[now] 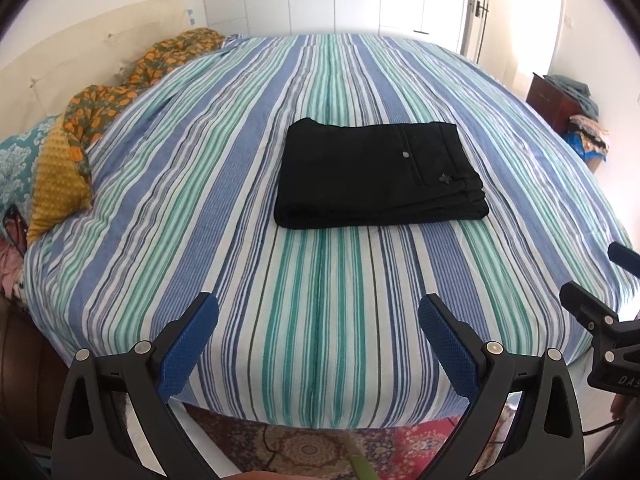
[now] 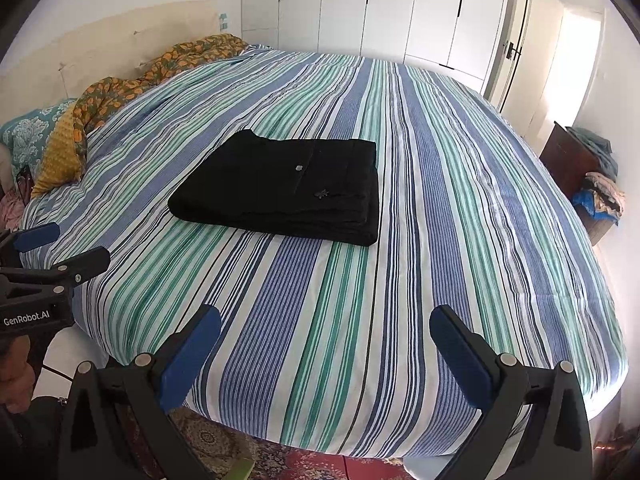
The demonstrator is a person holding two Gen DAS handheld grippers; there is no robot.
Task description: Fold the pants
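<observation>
Black pants (image 1: 380, 174) sit folded into a compact rectangle near the middle of the bed (image 1: 320, 300), several layers stacked, layered edges facing the camera side. Small metal button (image 1: 405, 155) and a tiny emblem (image 1: 444, 178) show on the top layer, next to a pocket seam. Same stack in the right wrist view (image 2: 280, 188), lying flat on the striped sheet (image 2: 440, 240), blue/green/white stripes.

Left gripper (image 1: 318, 320): jaws spread wide, nothing between them, blue pads (image 1: 184, 354) bare. It hangs over the near edge of the bed, well apart from the pants. Right gripper (image 2: 325, 332): also spread wide, holding nothing, over the near edge, well apart from the pants. Each gripper shows at the edge of the other's view: the right one (image 1: 600, 320) at the right side of the left wrist view, the left one (image 2: 44, 272) at the left side of the right wrist view, its body printed "GenRobot.AI".

Along the headboard side: orange floral blanket (image 1: 132, 84) bunched up, mustard pillow (image 1: 60, 176), teal patterned pillow (image 1: 16, 168). White wardrobe doors (image 2: 400, 8) behind the bed. Dark wooden cabinet (image 2: 568, 164) at the right with loose clothes (image 2: 600, 192) piled on it. Patterned red rug (image 1: 320, 448) on the floor below the bed edge.
</observation>
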